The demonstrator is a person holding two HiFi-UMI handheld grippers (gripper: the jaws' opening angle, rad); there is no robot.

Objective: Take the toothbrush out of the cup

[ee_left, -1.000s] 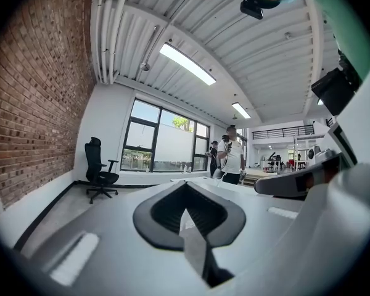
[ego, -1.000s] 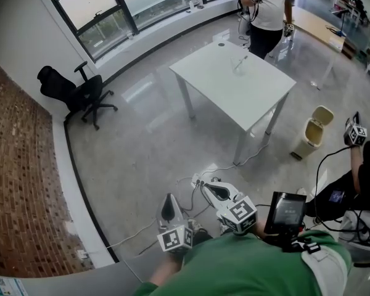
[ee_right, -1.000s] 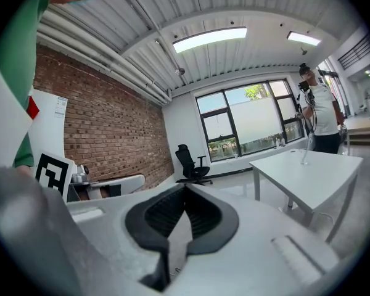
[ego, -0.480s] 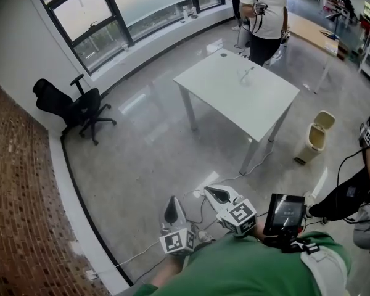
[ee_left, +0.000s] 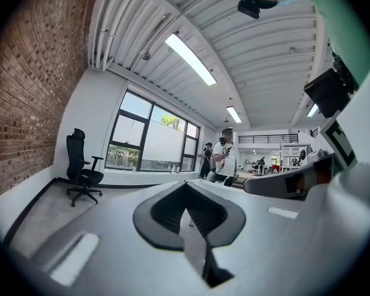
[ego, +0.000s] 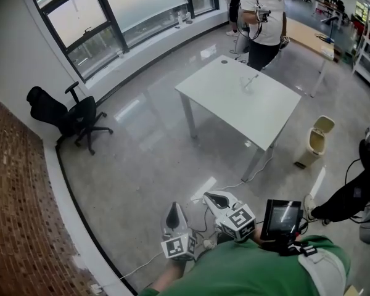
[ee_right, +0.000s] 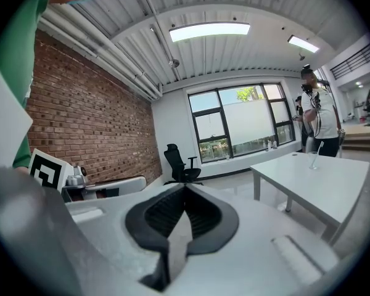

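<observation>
Both claws are clenched shut and empty. The left claw (ego: 172,209) and the right claw (ego: 215,197) are held side by side, close to the body. In each claw's own view the dark pads are seen pressed together with nothing caught between them (ee_left: 189,213) (ee_right: 181,216).

The toothbrush (ego: 253,78) stands slanted in the cup (ego: 247,86), on the far part of the white counter (ego: 234,106). It is well ahead of both claws, and from the right claw it is seen ahead and off to the right (ee_right: 319,146). Nothing of the task has been done yet; the step in hand is judged to be the approach.

Several things could go wrong from here:

1. A cable (ego: 233,184) lies on the floor between the claws and the counter, and a foot could be caught on it.
2. 1 claw must be opened before the brush is reached. If it were brought in shut, the cup (small, and probably light) could be knocked over.
3. If the slanted brush were pulled sideways rather than along its own line, the cup could be dragged or tipped, unless it were steadied by the other claw.
4. A 2nd person (ego: 262,23) stands just beyond the counter, so a wide reach could be crowded.
</observation>
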